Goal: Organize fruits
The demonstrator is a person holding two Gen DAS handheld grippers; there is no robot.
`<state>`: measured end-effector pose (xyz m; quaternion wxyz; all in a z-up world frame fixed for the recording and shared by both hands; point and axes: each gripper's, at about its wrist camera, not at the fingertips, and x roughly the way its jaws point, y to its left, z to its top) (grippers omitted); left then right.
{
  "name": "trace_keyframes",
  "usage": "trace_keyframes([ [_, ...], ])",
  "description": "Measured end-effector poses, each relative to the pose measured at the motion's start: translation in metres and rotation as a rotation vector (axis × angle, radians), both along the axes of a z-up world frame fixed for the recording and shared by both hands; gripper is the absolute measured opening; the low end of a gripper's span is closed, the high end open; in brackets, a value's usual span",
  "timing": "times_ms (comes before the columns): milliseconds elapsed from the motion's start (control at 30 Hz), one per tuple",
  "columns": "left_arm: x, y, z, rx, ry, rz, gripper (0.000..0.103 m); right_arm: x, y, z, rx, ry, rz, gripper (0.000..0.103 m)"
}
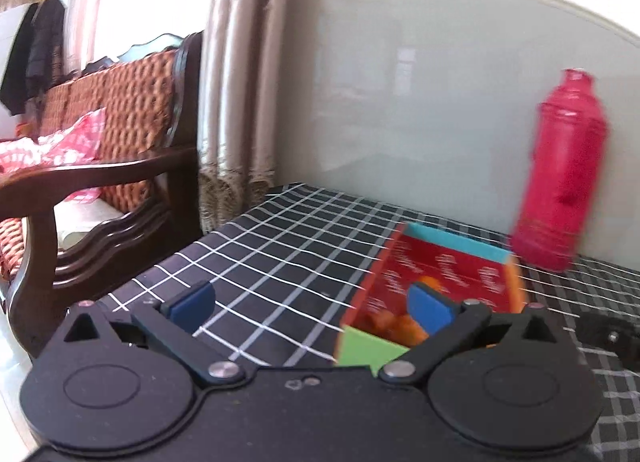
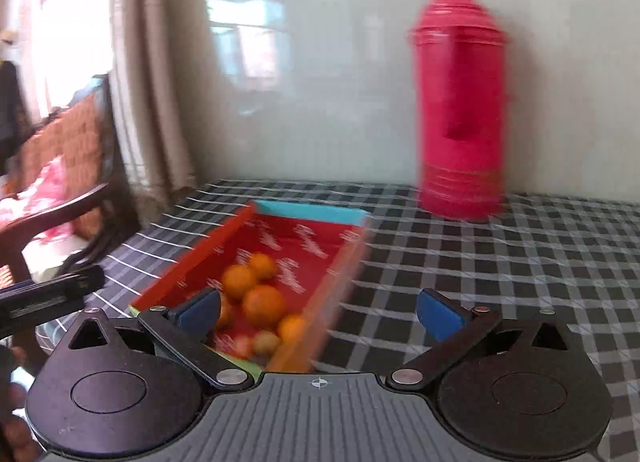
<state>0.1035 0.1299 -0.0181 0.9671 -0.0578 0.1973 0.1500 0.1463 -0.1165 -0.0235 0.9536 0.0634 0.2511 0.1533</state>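
Red cardboard box (image 2: 304, 246) on checked tablecloth (image 2: 500, 262), oranges (image 2: 262, 302) piled at its near end, one small pale fruit (image 2: 266, 342) among them. Left gripper (image 1: 308, 304) spread wide, nothing held. Right gripper (image 2: 320, 312) spread wide, empty, left pad over box. Red thermos (image 2: 460, 102) upright behind, by wall
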Motion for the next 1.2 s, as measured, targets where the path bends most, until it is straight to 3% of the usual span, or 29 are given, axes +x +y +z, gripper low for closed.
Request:
trace_keyframes([
  [233, -0.066, -0.030, 0.028, 0.002, -0.030, -0.099, 0.097, -0.079, -0.028, 0.025, -0.013, -0.003, -0.163, 0.103],
  [467, -0.102, -0.053, 0.045, 0.044, -0.050, -0.151, 0.097, -0.125, -0.031, 0.037, -0.035, -0.028, -0.207, 0.103],
  [1200, -0.104, -0.062, 0.039, 0.038, -0.002, -0.180, 0.097, -0.130, -0.022, 0.035, -0.038, -0.030, -0.185, 0.103],
])
